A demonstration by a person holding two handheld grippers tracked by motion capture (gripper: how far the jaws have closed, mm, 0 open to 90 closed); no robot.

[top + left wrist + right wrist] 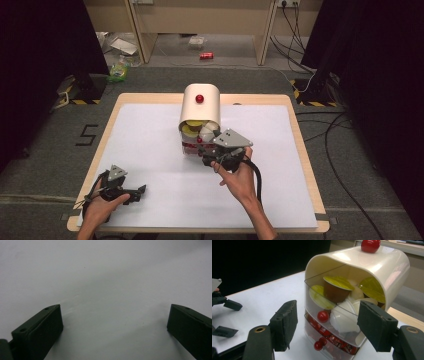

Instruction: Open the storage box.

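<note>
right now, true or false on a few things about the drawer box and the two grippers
1. The right gripper stands in front of the drawer box, nothing between its pads. True.
2. The upper drawer holds only red sachets. False: it holds yellow-lidded and white capsules; the red packets lie in the lower drawer.
3. The left gripper holds a capsule. False: its jaws are wide apart over the bare white mat.
4. The box has a red knob on top. True.
5. The box lies tipped on its side. False: it stands upright.
</note>
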